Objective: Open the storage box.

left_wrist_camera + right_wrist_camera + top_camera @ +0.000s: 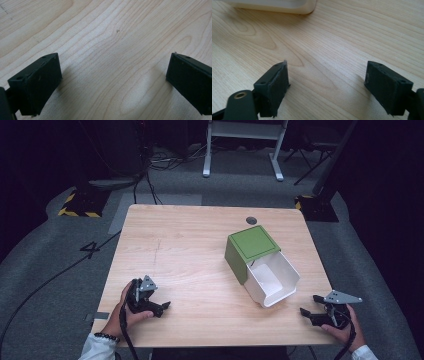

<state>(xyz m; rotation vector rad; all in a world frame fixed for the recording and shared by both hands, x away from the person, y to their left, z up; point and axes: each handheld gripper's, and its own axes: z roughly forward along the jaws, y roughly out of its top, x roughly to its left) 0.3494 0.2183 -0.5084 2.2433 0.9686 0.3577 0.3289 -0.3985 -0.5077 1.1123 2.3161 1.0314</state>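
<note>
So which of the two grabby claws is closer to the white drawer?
The right gripper. It sits just past the white drawer pulled out of the green box; the left gripper is farther off across bare table.

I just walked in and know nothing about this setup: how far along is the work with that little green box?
The white drawer already stands pulled out of the green box, and it looks empty. Nothing is in hand: the left hand-held gripper and the right hand-held gripper both sit open over bare table, apart from the box. What is left, perhaps pushing the drawer shut, I can only guess.
</note>
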